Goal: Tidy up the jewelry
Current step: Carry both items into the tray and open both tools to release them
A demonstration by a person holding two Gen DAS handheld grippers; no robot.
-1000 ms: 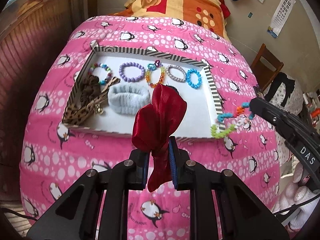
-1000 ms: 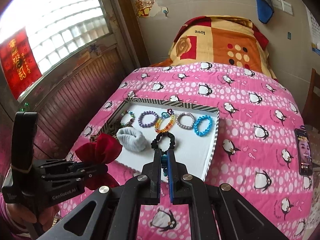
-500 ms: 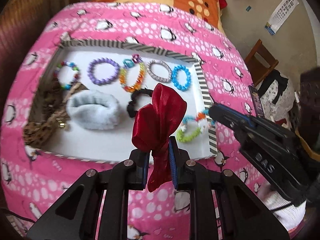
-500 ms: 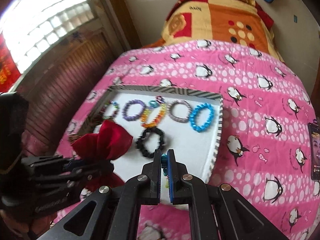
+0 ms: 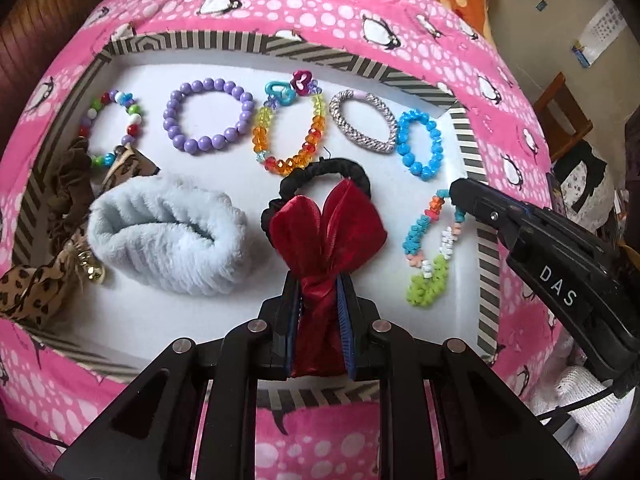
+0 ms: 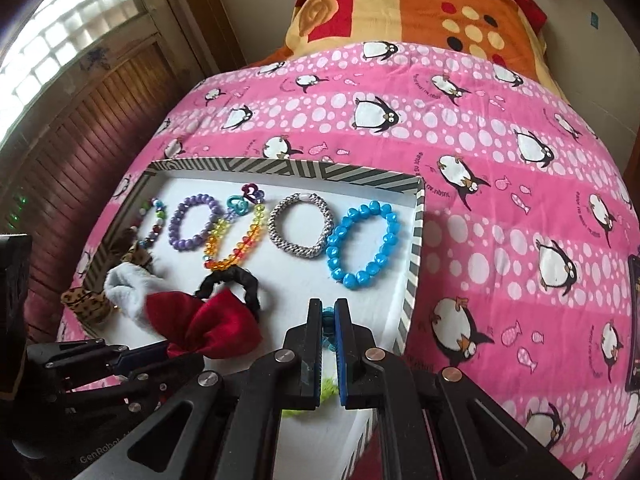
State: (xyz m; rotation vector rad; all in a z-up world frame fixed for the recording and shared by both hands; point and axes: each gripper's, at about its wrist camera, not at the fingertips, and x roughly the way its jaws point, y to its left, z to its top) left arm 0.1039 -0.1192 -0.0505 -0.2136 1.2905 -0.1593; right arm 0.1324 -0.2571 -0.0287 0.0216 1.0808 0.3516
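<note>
My left gripper (image 5: 319, 280) is shut on a red satin bow (image 5: 328, 224) and holds it low over the white tray (image 5: 256, 46), in front of a black scrunchie (image 5: 320, 170). My right gripper (image 6: 329, 312) is shut on a multicolour bead bracelet (image 5: 430, 248), which hangs over the tray's right side; only a bit of it shows between the jaws (image 6: 328, 314). In the right wrist view the bow (image 6: 208, 328) sits at lower left. A row of bracelets lies along the tray's far side: purple (image 5: 206, 116), orange-yellow (image 5: 288, 136), silver (image 5: 362, 122), blue (image 5: 420, 144).
A fluffy pale blue band (image 5: 168, 232) and leopard-print hair ties (image 5: 36, 280) lie in the tray's left part. The tray rests on a pink penguin quilt (image 6: 480, 160). A phone (image 6: 634, 320) lies at the quilt's right edge. A wooden chair (image 5: 564, 116) stands beyond the bed.
Both grippers have moved forward and down over the tray. The red bow now hangs just above the tray floor, and the bead bracelet has come from outside the rim to above the tray's right side.
</note>
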